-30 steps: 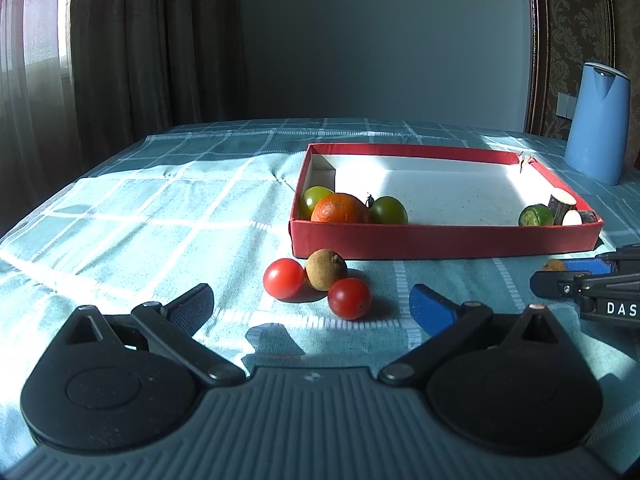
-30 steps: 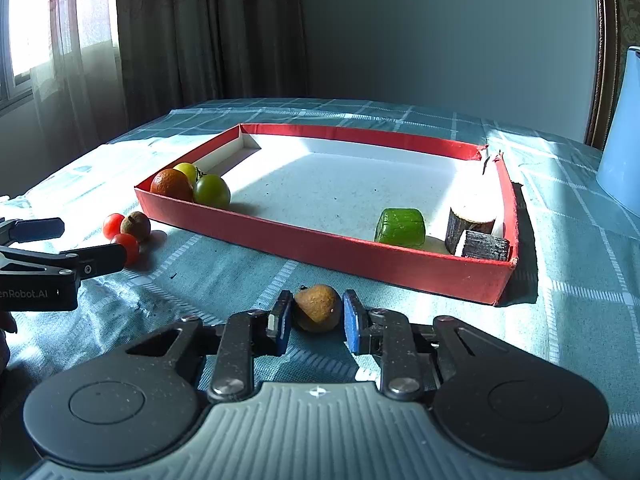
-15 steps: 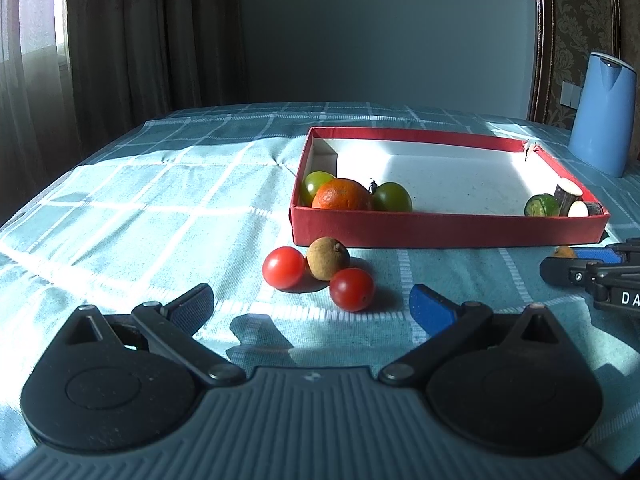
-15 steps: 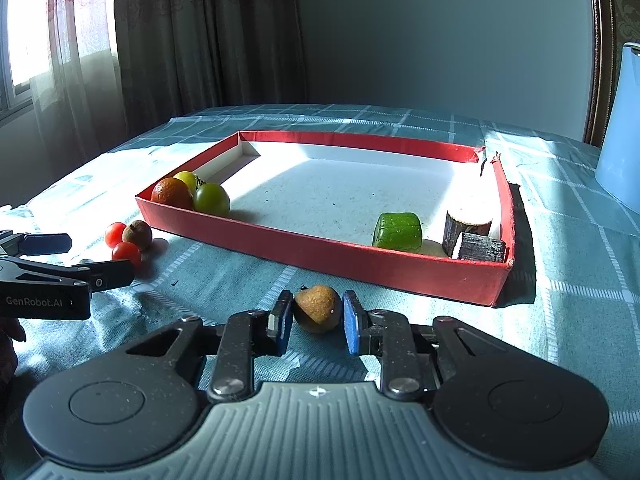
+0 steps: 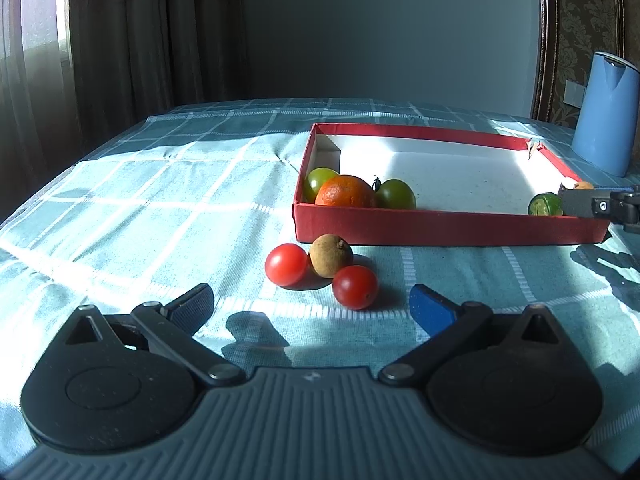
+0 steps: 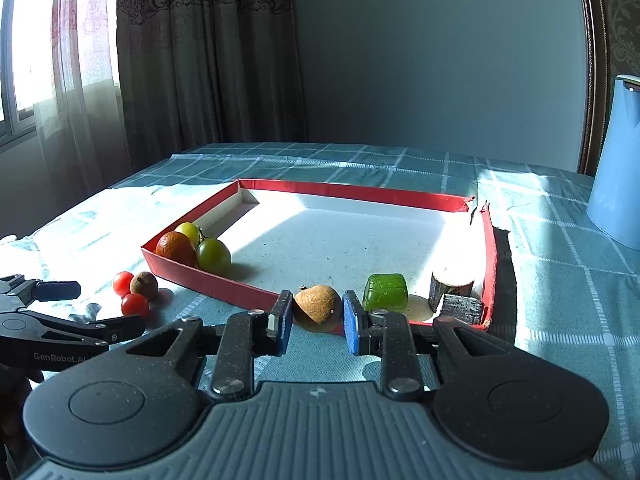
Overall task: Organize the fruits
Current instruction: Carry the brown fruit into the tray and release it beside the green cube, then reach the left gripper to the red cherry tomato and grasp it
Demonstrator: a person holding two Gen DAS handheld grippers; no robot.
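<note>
My right gripper (image 6: 314, 316) is shut on a brown longan (image 6: 317, 304) and holds it raised at the near wall of the red tray (image 6: 360, 193). It also shows in the left wrist view (image 5: 580, 200). My left gripper (image 5: 312, 304) is open, low over the cloth. Just ahead of it lie two red cherry tomatoes (image 5: 286, 264) (image 5: 355, 286) and a second longan (image 5: 331, 255), outside the tray. In the tray's left corner sit an orange (image 5: 345, 197) and two green tomatoes (image 5: 396, 194) (image 5: 318, 180).
A green cube (image 6: 386, 292) and two dark wood pieces (image 6: 452, 286) sit in the tray's right corner. A blue kettle (image 5: 606, 112) stands at the back right. The table has a teal checked cloth (image 5: 160, 200). Curtains hang behind on the left.
My right gripper has lifted the longan off the cloth and carried it forward to the tray's near wall. My left gripper has risen slightly and stays open.
</note>
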